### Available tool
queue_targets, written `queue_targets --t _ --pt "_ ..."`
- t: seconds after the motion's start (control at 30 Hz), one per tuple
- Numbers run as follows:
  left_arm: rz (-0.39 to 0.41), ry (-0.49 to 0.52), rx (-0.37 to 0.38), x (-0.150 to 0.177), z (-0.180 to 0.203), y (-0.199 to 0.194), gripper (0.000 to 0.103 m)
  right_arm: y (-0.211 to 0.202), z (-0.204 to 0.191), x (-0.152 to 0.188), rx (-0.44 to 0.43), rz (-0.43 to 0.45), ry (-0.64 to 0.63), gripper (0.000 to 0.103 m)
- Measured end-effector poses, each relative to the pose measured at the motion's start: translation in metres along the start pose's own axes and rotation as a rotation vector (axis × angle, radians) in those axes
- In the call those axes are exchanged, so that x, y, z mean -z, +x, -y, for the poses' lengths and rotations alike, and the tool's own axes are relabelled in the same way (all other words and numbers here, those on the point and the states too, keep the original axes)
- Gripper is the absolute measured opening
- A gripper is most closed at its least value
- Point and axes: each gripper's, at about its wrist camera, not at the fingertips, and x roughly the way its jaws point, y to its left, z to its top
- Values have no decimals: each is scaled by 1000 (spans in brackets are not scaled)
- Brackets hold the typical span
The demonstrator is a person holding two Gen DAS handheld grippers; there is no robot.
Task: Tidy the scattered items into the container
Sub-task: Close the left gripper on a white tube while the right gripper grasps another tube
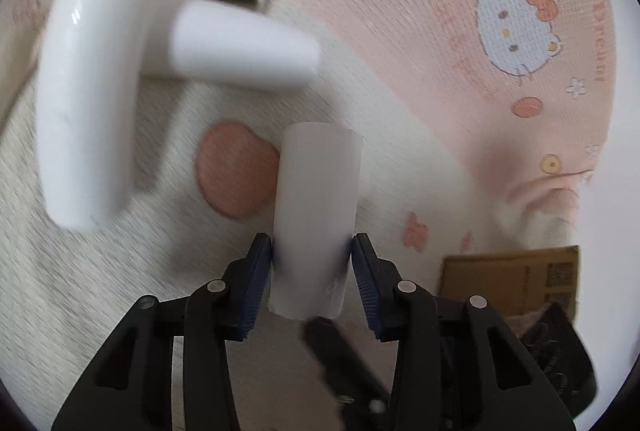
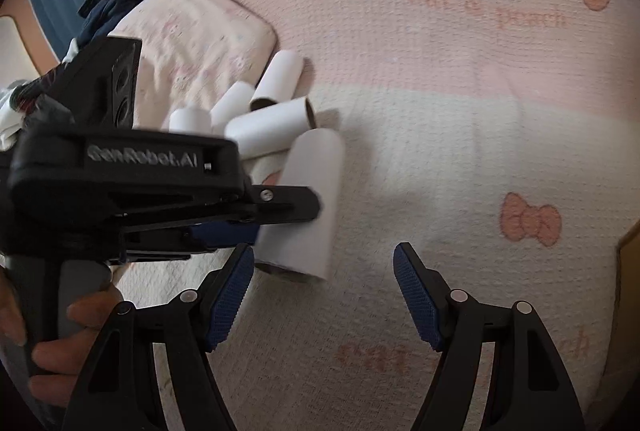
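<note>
Left gripper [image 1: 312, 251] pinches a tube [image 1: 316, 215] near its end; right gripper [image 2: 324, 291] gapes, idle. Box [image 1: 512, 279] at four o'clock. Such a shallow pinch could let it slip.

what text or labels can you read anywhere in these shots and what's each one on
"GenRobot.AI" on the left gripper body.
"peach", pink print on the bedsheet, right wrist view.
Other pink lettering on the bedsheet: too blurred or distorted to read.
Printed label and code squares on the cardboard box: too small to read.
</note>
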Motion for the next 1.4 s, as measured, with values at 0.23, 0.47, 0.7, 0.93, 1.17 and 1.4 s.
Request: queue_targets --t 0.23,0.47,0.7,0.93,1.17,1.4 --pt "-33 17 33 16 13 12 46 3 17 6 -38 -62 90 67" --pt "-80 11 39 28 16 23 45 7 28 9 -18 -133 132 42" --pt "-59 -15 32 10 12 24 56 2 35 9 -8 -153 153 41" --pt "-119 22 86 12 17 31 57 0 35 7 -11 -170 153 41" --pt "-100 149 52 18 42 21 48 -12 24 6 15 -158 120 41" --pt "-50 197 91 17 67 -4 47 -39 21 -11 12 -123 135 41"
